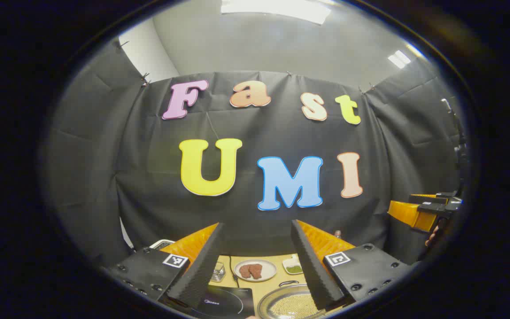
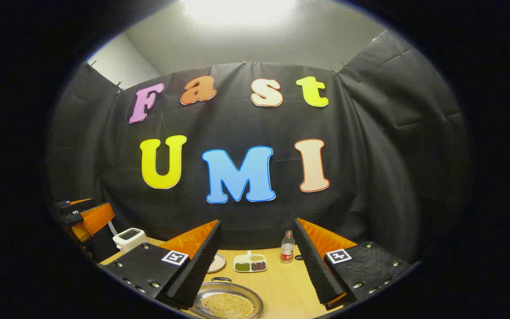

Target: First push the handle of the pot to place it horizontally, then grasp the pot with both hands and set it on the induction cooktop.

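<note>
Both grippers were held high above the table (image 2: 281, 283), aimed mostly at the booth wall, a stance that looked like a start position with nothing yet touched. The left gripper (image 1: 257, 257) had its fingers spread wide with nothing between them. The right gripper (image 2: 257, 257) was likewise wide open and empty.

The pot (image 2: 227, 302), a shallow metal pan holding what looked like yellowish beans, sat on the table at the near edge, below and between the right gripper's fingers. A small dark handle (image 2: 221, 279) showed on its far rim; how it was angled could not be told. In the left gripper view the pot (image 1: 288, 303) lay just right of the black induction cooktop (image 1: 228, 301), so the carry would probably be short and sideways.

Farther back stood a plate of brown food (image 1: 255, 270), a divided dish of beans (image 2: 250, 262), a water bottle (image 2: 287, 248) and a white toaster (image 2: 129, 237), all well apart from the pot, probably leaving room to work.

Judging from this, the handle push had not begun; the grippers would need to come down first.
</note>
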Motion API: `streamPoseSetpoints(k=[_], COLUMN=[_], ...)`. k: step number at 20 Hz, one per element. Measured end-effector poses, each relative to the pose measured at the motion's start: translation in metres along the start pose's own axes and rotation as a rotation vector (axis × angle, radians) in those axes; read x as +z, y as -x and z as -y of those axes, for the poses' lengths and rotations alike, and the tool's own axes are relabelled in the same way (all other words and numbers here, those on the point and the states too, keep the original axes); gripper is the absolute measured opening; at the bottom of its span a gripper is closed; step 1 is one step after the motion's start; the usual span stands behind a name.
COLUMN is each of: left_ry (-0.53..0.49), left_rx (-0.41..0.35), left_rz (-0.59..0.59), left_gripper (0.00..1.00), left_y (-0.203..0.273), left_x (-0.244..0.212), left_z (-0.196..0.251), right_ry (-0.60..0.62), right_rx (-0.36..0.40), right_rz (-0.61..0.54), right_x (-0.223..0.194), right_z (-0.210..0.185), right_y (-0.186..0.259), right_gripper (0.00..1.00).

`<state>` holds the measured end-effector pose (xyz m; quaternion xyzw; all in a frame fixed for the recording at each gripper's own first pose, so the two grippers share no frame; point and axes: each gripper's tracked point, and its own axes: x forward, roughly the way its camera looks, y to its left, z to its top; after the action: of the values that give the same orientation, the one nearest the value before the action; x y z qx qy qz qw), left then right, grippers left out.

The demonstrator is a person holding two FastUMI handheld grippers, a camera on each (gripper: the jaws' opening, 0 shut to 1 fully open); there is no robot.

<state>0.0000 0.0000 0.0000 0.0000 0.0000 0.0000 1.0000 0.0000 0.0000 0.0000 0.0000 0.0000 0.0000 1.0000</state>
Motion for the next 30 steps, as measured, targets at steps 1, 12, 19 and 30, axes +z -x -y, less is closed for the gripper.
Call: streamPoseSetpoints(k=[1, 12, 19, 30], left_ry=[0.002, 0.006, -0.004, -0.012], left_rx=[0.006, 0.042, 0.051, 0.072], left_rz=[0.005, 0.026, 0.02, -0.002], left_gripper=[0.96, 0.99, 0.99, 0.96], left_y=[0.001, 0.009, 0.013, 0.026], left_x=[0.001, 0.006, 0.003, -0.004], left_z=[-0.003, -0.025, -0.028, -0.04], right_ry=[-0.007, 0.013, 0.019, 0.049], right_rx=[0.002, 0.002, 0.005, 0.069], right_rz=[0.0, 0.003, -0.022, -0.157], right_x=[0.0, -0.004, -0.014, -0.072], right_z=[-0.001, -0.003, -0.004, -0.028], right_y=[-0.001, 0.0, -0.001, 0.009], right_gripper=[0.98, 0.98, 0.98, 0.71])
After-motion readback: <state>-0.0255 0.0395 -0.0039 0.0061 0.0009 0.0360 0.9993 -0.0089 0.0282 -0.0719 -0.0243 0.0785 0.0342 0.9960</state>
